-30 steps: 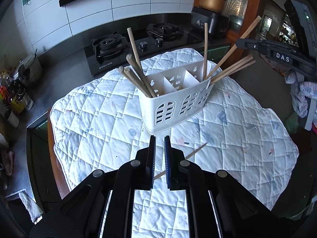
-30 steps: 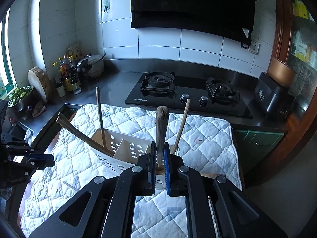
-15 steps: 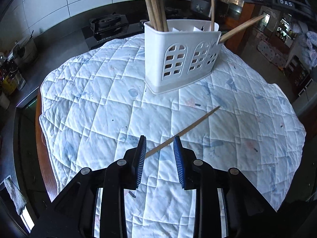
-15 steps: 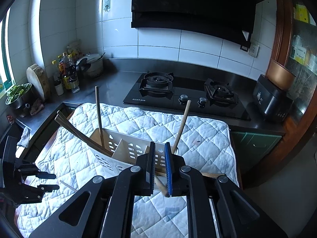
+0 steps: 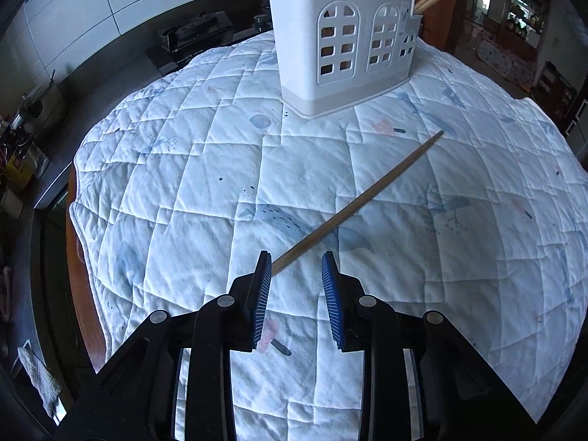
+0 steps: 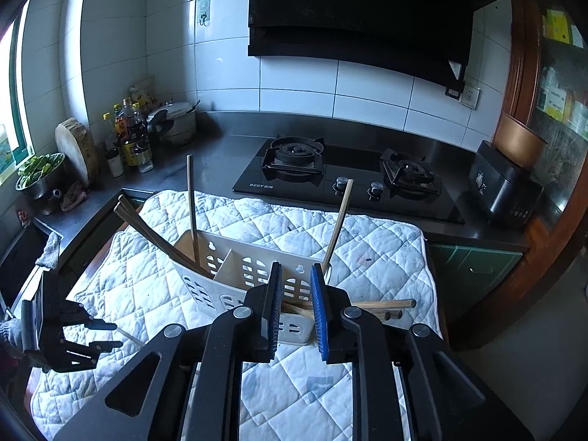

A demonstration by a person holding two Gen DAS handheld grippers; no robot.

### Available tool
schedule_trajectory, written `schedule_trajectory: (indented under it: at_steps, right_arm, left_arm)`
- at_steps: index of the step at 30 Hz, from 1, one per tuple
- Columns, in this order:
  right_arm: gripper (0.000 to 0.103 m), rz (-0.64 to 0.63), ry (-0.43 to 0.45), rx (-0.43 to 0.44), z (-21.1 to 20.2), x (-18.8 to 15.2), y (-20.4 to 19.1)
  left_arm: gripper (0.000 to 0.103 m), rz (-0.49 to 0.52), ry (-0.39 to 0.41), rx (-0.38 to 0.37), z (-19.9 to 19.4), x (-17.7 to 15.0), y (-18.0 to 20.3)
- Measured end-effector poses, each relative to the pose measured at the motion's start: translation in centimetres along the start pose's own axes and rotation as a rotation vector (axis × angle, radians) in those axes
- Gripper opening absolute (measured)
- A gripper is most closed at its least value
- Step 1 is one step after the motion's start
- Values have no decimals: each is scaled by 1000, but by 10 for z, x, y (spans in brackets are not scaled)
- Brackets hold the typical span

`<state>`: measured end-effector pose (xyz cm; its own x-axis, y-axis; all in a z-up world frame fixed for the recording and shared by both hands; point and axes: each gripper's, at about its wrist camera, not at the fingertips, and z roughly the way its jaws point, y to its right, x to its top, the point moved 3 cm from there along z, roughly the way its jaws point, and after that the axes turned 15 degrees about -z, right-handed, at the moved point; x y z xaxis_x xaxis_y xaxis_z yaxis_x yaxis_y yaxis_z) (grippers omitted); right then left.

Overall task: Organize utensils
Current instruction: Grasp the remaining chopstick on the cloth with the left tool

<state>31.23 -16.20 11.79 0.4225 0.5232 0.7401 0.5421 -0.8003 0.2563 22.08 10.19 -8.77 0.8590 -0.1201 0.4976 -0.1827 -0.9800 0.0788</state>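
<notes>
My left gripper [image 5: 296,265] has dropped close over the lone chopstick [image 5: 358,202] on the quilted mat [image 5: 183,183], jaws part open with its near end between them, ungripped. My right gripper [image 6: 297,281], jaws just parting and empty, has let 1 chopstick fall into the white holder [image 6: 235,272]. The near end hides behind my left pad, so I can't tell contact.

Support is a table with a wood edge [image 5: 75,235], almost fully covered by a white quilted mat [image 5: 191,169] with faint blue and pink prints. On the mat: white slotted utensil caddy [image 5: 341,40], upright, toward the far side, and one loose wooden chopstick [image 5: 360,198] lying flat diagonally, well apart from the caddy. Table probably butts against the dark counter [image 6: 220,154]; the seam isn't clear.
</notes>
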Motion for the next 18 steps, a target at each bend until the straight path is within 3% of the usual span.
schedule_trajectory:
  at_steps: [10,18]
  right_arm:
    - [17,-48,-7,38,1,-10,-28]
    - [18,-66,-10,69,5,-10,-47]
  left_arm:
    - [29,57,24,11,11,-2,-9]
    - [26,69,-9,-69,19,-5,-6]
